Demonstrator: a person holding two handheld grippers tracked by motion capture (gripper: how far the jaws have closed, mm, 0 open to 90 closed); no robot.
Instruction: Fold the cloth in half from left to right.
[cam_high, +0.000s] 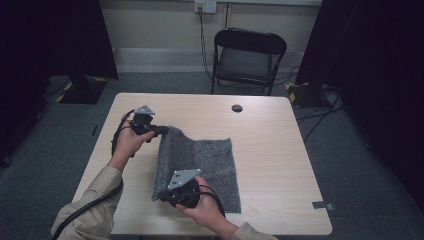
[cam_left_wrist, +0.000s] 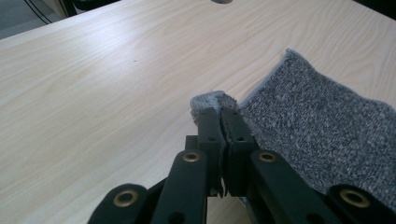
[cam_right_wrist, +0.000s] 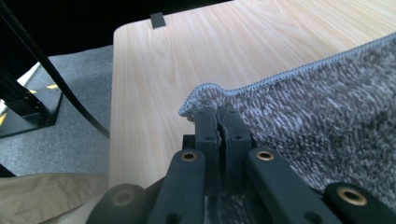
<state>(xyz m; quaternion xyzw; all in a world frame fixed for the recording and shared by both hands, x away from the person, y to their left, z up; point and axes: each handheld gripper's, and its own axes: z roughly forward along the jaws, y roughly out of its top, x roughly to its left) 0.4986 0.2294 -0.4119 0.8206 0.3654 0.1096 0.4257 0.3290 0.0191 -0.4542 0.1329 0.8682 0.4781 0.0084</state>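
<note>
Both grippers pinch corners of the grey cloth (cam_high: 200, 160) — the left gripper (cam_high: 161, 130) its far-left corner, the right gripper (cam_high: 161, 196) its near-left — lifting that edge off the table (cam_high: 270, 150).

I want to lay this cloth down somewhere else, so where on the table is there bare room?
Bare wood lies right of the grey cloth up to the table edge, and along the far side around the round hole. The left side is crowded: the left gripper and right gripper both pinch cloth corners there.
</note>
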